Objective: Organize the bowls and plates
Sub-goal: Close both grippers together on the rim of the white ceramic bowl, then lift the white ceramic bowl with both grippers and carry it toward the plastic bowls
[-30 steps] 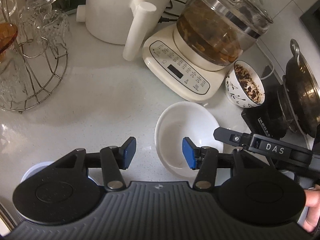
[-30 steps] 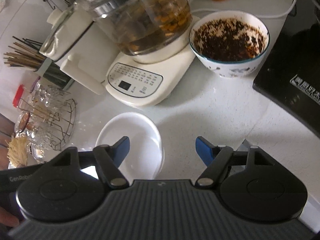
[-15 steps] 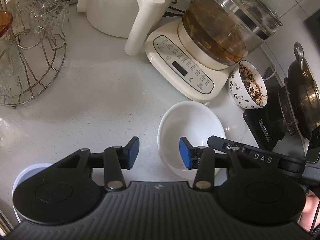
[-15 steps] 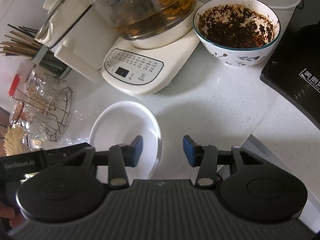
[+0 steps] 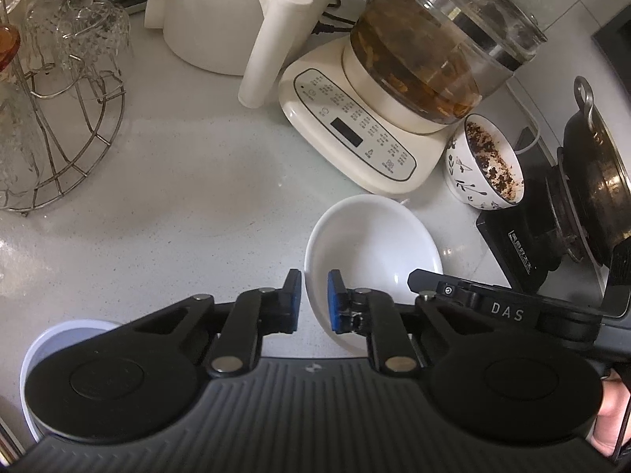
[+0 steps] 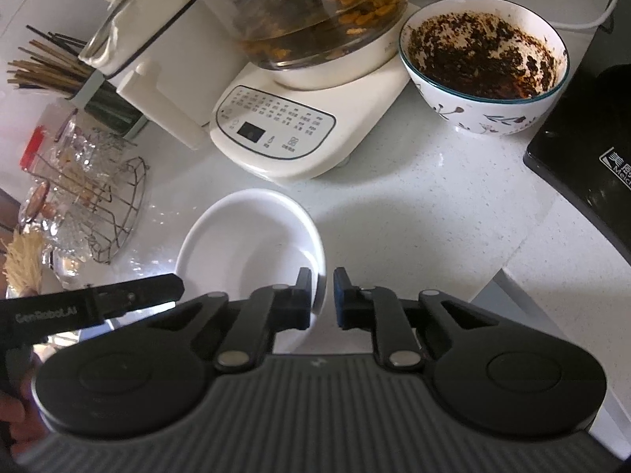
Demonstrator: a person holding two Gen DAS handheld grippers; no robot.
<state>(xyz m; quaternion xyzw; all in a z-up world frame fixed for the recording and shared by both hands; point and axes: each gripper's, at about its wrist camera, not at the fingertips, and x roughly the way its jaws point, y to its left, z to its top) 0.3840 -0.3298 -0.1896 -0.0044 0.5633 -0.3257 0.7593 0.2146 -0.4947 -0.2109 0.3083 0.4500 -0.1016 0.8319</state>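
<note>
White speckled worktop (image 5: 189, 181) carries an empty white bowl (image 5: 374, 244) before the kettle base. Both hand-held grippers, left (image 5: 315, 301) and right (image 6: 324, 295), straddle opposite rims, narrowly parted, seemingly not clamped. Glazed, slippery, breakable: pinch rims squarely.

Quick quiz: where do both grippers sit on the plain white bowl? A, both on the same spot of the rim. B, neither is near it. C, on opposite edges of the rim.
C: the left gripper straddles the white bowl at one edge, the right gripper at the opposite one.
</note>
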